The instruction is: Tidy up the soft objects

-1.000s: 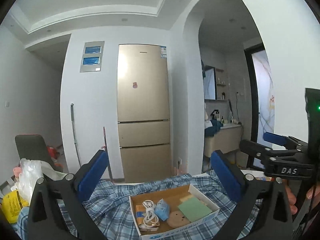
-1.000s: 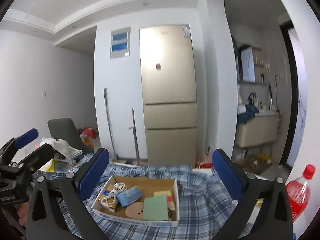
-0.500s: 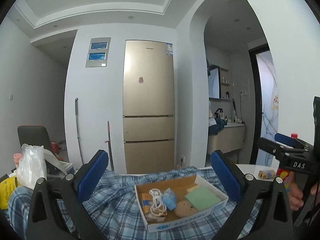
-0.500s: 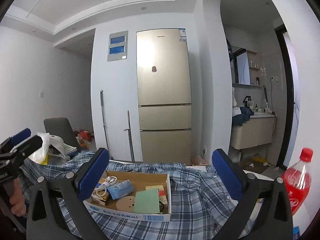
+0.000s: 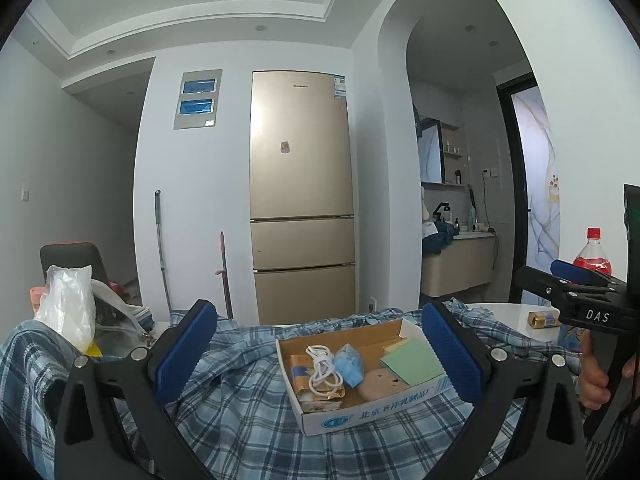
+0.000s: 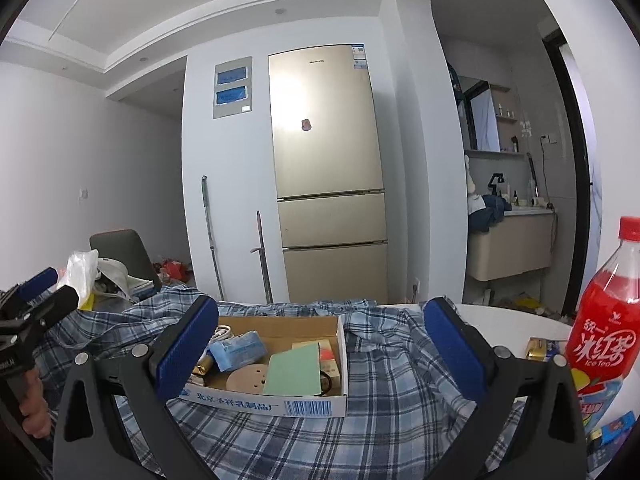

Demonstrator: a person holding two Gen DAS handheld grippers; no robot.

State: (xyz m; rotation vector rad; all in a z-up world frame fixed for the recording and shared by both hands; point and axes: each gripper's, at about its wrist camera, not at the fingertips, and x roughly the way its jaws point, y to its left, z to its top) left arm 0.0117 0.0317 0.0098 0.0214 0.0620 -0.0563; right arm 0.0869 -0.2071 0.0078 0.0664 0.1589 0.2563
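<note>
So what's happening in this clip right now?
A person holds a gripper in each hand over a table draped with a blue plaid shirt. The left gripper and right gripper are both open and hold nothing. A shallow cardboard box of small items sits on the shirt, with a red iced tea bottle standing to the right. Nothing is grasped yet.

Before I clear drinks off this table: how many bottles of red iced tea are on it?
1. The red iced tea bottle stands upright at the table's right edge, beyond the plaid shirt; others may sit outside the frame.
</note>
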